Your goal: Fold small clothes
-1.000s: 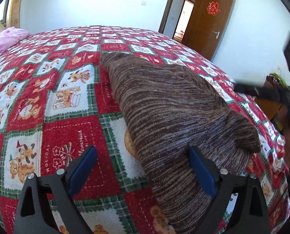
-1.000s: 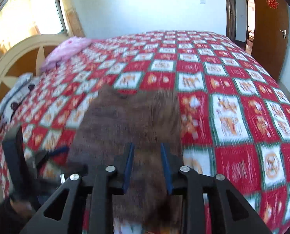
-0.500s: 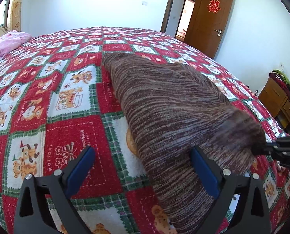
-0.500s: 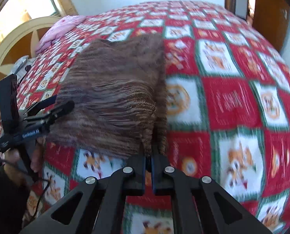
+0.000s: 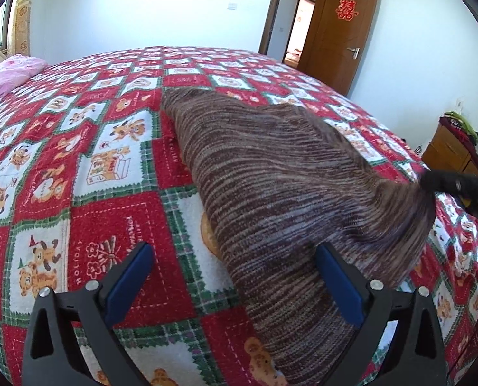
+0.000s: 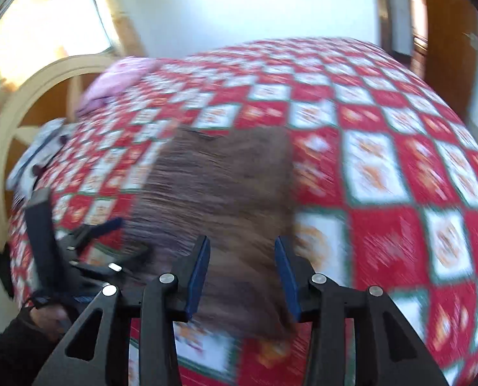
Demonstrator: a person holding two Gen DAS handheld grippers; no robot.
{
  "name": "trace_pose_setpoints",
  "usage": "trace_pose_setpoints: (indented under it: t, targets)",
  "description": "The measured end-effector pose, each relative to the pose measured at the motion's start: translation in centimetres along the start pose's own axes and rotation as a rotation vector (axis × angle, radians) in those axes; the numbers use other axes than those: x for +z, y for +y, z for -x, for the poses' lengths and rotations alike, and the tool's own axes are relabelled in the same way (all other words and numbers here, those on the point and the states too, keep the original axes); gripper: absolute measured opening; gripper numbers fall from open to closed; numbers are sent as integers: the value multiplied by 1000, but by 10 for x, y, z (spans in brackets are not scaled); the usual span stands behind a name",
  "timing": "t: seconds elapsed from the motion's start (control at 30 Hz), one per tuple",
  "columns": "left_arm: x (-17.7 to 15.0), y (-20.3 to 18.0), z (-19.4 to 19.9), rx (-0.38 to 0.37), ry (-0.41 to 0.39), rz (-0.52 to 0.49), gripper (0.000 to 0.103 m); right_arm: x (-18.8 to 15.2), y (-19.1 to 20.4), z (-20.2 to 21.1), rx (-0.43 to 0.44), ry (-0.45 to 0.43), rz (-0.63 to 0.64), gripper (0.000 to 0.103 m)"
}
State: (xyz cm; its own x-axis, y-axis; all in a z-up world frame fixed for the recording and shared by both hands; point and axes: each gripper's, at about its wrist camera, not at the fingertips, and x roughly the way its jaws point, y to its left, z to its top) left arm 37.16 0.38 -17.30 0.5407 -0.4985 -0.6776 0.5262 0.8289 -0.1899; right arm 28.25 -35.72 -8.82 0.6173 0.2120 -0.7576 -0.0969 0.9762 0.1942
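A brown striped knit garment (image 5: pixel 271 173) lies folded lengthwise on the red patterned bedspread (image 5: pixel 78 167). My left gripper (image 5: pixel 235 276) is open and empty, hovering over the garment's near left edge. In the blurred right wrist view the garment (image 6: pixel 219 186) lies just ahead of my right gripper (image 6: pixel 242 267), which is open with nothing between its fingers. The right gripper's tip (image 5: pixel 454 183) shows in the left wrist view at the garment's right corner. The left gripper (image 6: pixel 87 241) shows at the left of the right wrist view.
A pink pillow (image 5: pixel 10 74) lies at the far left of the bed, by a cream headboard (image 6: pixel 29 103). A brown door (image 5: pixel 342 32) stands open at the far wall. A wooden cabinet (image 5: pixel 448 151) stands right of the bed.
My right gripper, shut on the garment's corner half a second ago, has opened and let it go while swinging upward. The left gripper has hardly moved.
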Motion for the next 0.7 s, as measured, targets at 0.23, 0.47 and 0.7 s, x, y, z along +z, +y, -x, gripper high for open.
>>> trace_pose_setpoints:
  t: [0.23, 0.47, 0.7]
  targets:
    - [0, -3, -1, 1, 2, -11, 103, 7, 30, -12, 144, 35, 30, 44]
    - [0, 2, 2, -34, -7, 15, 103, -21, -11, -60, 68, 120, -20, 43]
    - [0, -12, -5, -46, 32, -61, 103, 19, -20, -35, 98, 60, -36, 44]
